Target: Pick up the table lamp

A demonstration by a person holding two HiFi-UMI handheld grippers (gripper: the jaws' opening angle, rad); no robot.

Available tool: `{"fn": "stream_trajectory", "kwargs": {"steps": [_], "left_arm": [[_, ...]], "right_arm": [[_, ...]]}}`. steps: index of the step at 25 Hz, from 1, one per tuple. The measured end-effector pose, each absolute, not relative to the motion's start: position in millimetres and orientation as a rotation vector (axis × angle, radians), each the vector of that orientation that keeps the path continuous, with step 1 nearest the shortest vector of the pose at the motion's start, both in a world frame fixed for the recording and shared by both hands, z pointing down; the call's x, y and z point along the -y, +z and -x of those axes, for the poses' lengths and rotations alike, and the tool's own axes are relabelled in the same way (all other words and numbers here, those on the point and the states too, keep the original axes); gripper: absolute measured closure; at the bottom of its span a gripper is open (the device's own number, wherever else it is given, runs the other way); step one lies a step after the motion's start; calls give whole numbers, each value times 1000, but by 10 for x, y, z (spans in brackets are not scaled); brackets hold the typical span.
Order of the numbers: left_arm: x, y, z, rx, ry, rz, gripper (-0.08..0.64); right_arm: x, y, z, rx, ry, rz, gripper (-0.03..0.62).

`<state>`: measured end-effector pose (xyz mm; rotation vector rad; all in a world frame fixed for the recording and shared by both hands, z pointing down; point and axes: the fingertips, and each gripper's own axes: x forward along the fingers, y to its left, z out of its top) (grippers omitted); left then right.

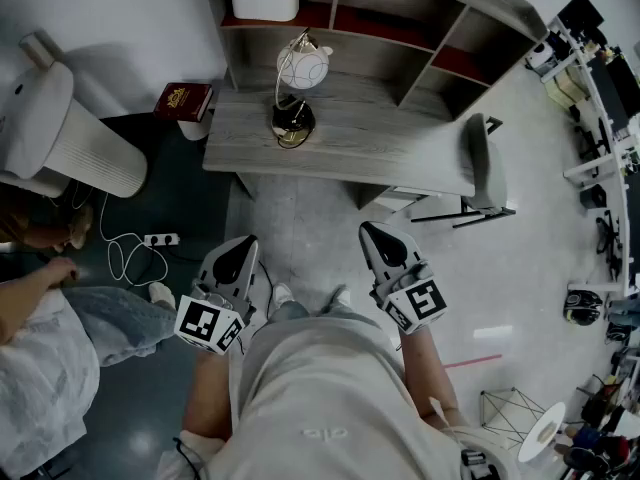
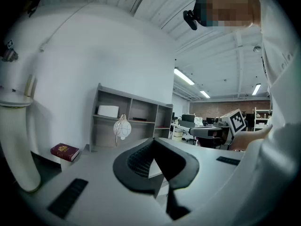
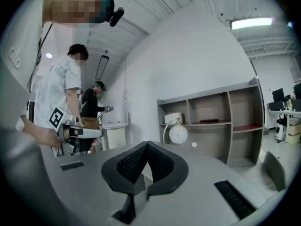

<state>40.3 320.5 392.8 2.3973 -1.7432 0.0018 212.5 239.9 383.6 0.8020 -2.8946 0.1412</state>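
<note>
- At the far left of the head view, the frame edge cuts off a seated person point(image 1: 40, 318). Only an arm, a knee and a pale top show.
- The white ribbed appliance point(image 1: 60, 133) above them is cropped too, so you cannot tell what it is.
- In both gripper views, each gripper's own body hides the lamp's base.
- The table lamp point(image 1: 297, 88) stands upright on the grey desk point(image 1: 400, 153), towards its left end and in front of the shelf unit point(image 1: 400, 28). The red book point(image 1: 184, 100) lies off the desk to the lamp's left.
- The lamp has a round white globe shade hanging from a thin curved metal arm. Its base is dark and round with a gold rim.
- Your left gripper point(image 1: 238, 251) is held low in front of you, well short of the desk and pointing almost level towards the lamp. Its jaws are pressed together with nothing between them.
- Your right gripper point(image 1: 378, 236) is beside it at much the same height, with a gap between the two. It also faces the desk, with its jaws closed on nothing.
</note>
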Motion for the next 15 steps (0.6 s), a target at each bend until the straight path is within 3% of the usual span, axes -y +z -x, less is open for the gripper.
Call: {"fn": "stream_trajectory", "kwargs": {"steps": [15], "left_arm": [[-3231, 4033, 308, 1694, -22, -2412, 546]], "right_arm": [[-2371, 3848, -1457, 2894, 210, -856, 562]]}}
